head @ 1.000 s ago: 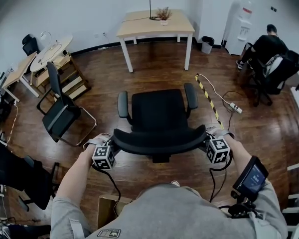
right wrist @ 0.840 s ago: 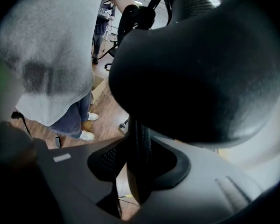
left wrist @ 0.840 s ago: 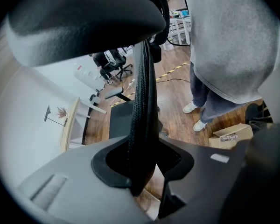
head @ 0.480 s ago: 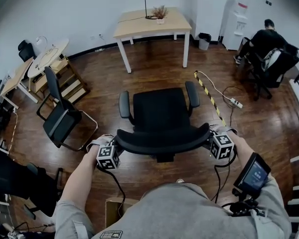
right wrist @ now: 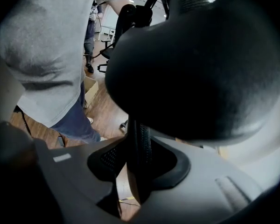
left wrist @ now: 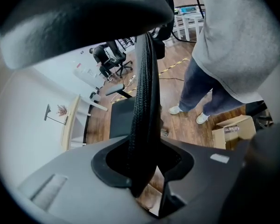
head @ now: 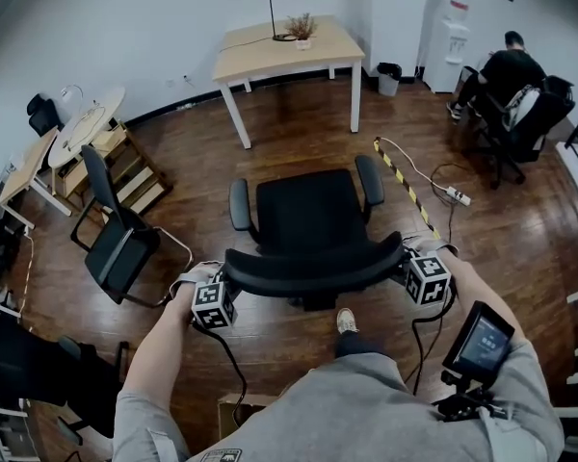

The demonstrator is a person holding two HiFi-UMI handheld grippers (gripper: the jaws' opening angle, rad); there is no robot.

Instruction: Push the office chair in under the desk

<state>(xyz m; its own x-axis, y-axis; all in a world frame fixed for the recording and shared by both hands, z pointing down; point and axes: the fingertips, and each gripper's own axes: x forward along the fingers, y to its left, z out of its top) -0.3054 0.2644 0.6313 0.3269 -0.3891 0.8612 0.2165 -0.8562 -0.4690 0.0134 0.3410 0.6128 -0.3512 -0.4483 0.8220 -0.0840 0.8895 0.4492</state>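
A black office chair (head: 311, 212) stands mid-floor, its seat facing the light wooden desk (head: 284, 48) with white legs at the far wall. My left gripper (head: 228, 286) is shut on the left edge of the chair's mesh backrest (head: 313, 269); my right gripper (head: 406, 264) is shut on the right edge. In the left gripper view the mesh edge (left wrist: 142, 125) runs between the jaws of the left gripper (left wrist: 144, 169). The right gripper (right wrist: 137, 164) clamps the same kind of mesh edge (right wrist: 141, 146). Open wood floor separates chair and desk.
A lamp (head: 275, 8) and plant (head: 302, 29) sit on the desk. A black visitor chair (head: 120, 243) and wooden steps (head: 125, 162) stand left. A striped cable cover (head: 400, 186) and power strip (head: 459, 197) lie right. A seated person (head: 506, 70) is far right. My shoe (head: 347, 320) is behind the chair.
The chair has rolled a little toward the desk with both grippers still clamped on the backrest. The person's shoe has stepped forward into view behind the chair.
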